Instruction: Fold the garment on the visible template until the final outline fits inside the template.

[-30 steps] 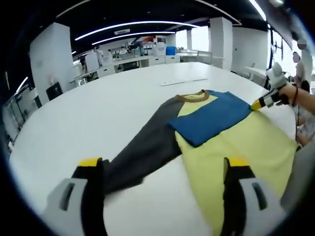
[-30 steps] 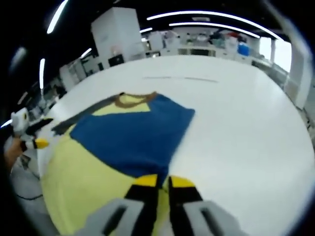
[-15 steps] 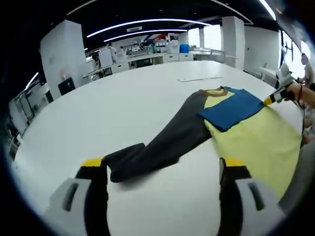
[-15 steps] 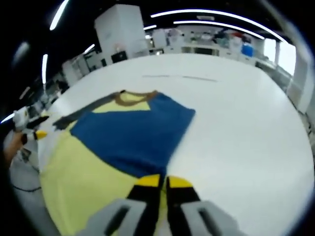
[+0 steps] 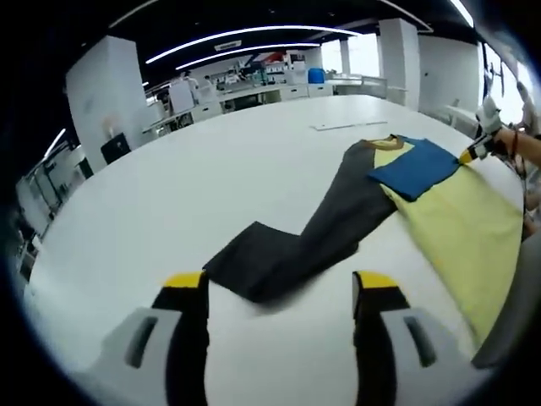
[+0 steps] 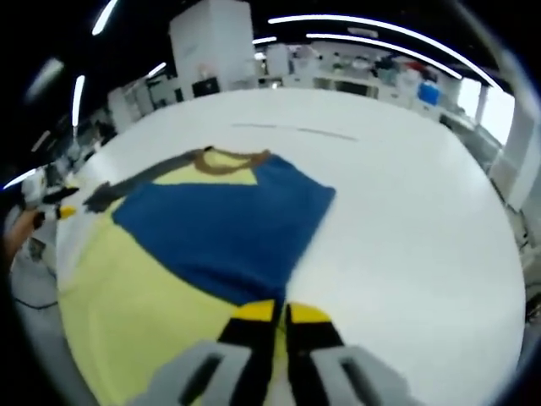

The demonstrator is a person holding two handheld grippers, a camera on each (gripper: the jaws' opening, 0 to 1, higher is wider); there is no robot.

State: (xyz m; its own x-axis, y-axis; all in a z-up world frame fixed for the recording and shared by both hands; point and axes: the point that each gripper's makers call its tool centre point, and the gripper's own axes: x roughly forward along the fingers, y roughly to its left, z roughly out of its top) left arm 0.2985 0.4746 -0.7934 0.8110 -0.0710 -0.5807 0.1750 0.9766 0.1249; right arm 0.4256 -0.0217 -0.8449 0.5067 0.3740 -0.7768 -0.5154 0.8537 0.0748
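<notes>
We are seeing left gripper (image 5: 281,292) gaping wide before grey sleeve (image 5: 296,249); right gripper (image 6: 272,313) pinching blue sleeve (image 6: 228,228), lower centre.

Open-plan lab: equipment-laden benches (image 5: 254,89), ceiling strip lights (image 5: 245,34) (white pillars (image 5: 97,97))

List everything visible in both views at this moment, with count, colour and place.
shirt: one, yellow body with brown collar, flat on the table
blue sleeve: one, folded across the yellow body
grey sleeve: one, dark grey, stretched out over the table toward the left hand-held gripper
table: one, white, large, under the shirt
thin strip: one, pale, on the table beyond the collar
left hand-held gripper: one, yellow-tipped, jaws apart, just short of the grey sleeve's end
right hand-held gripper: one, yellow-tipped, jaws together at the blue sleeve's edge
</notes>
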